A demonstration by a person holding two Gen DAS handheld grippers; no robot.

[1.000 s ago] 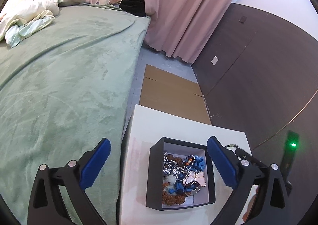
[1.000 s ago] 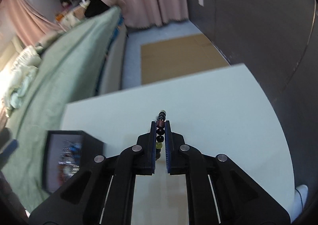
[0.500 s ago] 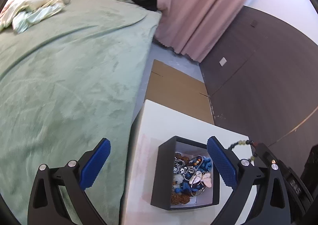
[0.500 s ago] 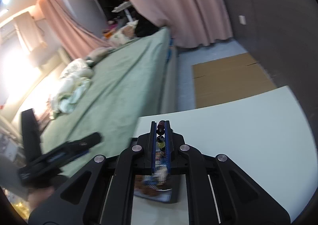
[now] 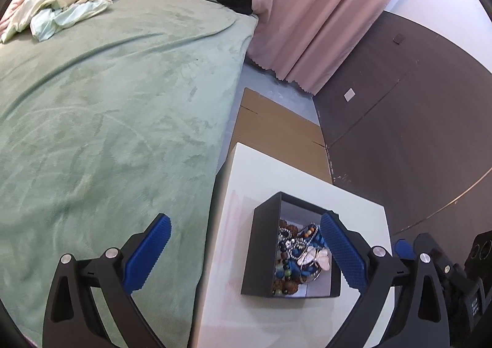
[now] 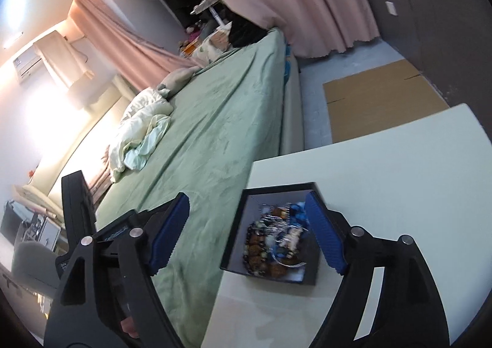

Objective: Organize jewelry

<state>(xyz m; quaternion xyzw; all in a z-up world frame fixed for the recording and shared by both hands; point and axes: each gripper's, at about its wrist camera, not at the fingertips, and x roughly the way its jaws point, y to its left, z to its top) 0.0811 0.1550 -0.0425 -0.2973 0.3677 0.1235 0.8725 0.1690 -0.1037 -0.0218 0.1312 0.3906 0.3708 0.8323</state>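
Left wrist view shows no readable writing or brand on anything; the one small pale plate on the dark wall panel (image 5: 409, 120) is blank. One black square box (image 5: 264, 252) of stiff card, open at the top and pale inside, stands on the white table (image 5: 276, 182) close to its left edge, the edge next to the bed (image 5: 107, 108). The box holds one tangled heap of jewelry (image 5: 298, 255): round brown beads, blue beads, silvery chain links and one glossy pale butterfly-shaped piece (image 5: 319, 258); the separate pieces cannot be counted. The left gripper (image 5: 246, 252) hangs with its two jaws spread wide and nothing between them; each finger carries a blue pad (image 5: 344, 252) with a fine ribbed texture on a black frame with silver bolts. The right pad lies over the box's right wall, the left pad over the bed.

Right wrist view has the same box (image 6: 233, 240) between the tips of the right gripper (image 6: 246, 231), which is also wide open and holds nothing; the jewelry (image 6: 273, 240) is blurred here. Part of the left gripper's black frame (image 6: 77, 209) shows at the left.

The bed has a plush, pale green cover with one crumpled cream quilt (image 5: 67, 6) near its far end. Pink curtains (image 5: 316, 15) with a scalloped hem hang beyond, and one flat sheet of brown cardboard (image 5: 276, 132) lies on the floor past the table's far edge.
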